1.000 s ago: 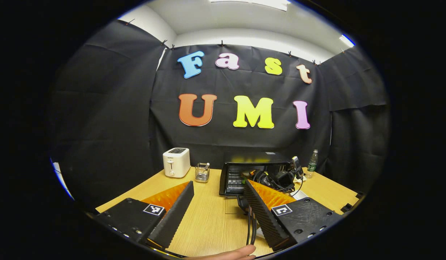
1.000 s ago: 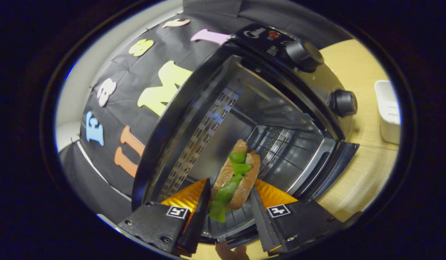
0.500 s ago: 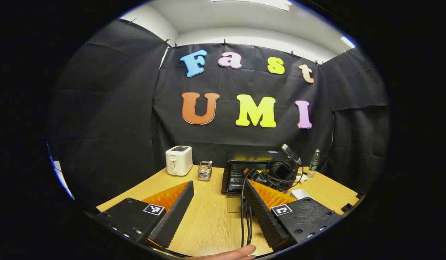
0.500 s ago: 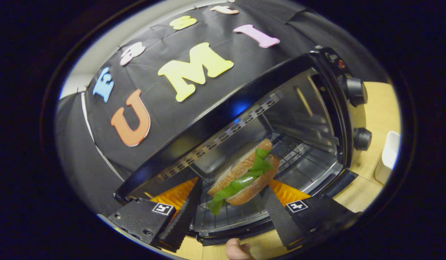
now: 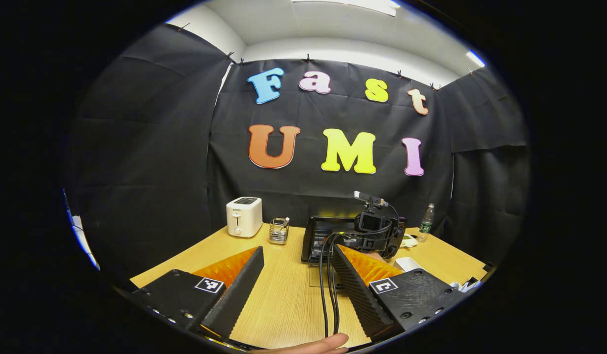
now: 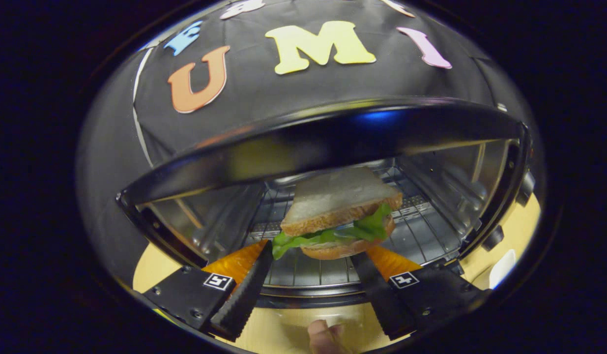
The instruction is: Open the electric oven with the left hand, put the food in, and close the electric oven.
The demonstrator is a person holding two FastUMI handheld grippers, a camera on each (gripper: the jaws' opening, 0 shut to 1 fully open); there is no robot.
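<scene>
In the left gripper view the left gripper (image 5: 296, 287) hangs with its fingers spread wide and nothing between them, low over the pale wooden bench (image 5: 283, 300); far across it stands the black electric oven (image 5: 328, 236) with its door down, the right gripper and its cables in front of the opening, and off to the oven's left a white toaster (image 5: 244, 217) and a small clear glass holder (image 5: 278, 231), with a plastic bottle (image 5: 425, 222) on the oven's other side. In the right gripper view the right gripper (image 6: 313, 290) is spread wide at the oven mouth, and the brown-bread sandwich with green lettuce (image 6: 340, 214) sits level just inside the cavity above the wire rack (image 6: 411, 236); the fingers flank it without seeming to press, though contact at its base is hard to judge. To finish the placing well, draw the gripper straight back and level, fingers apart, so nothing snags the lettuce or drags the sandwich off the rack
</scene>
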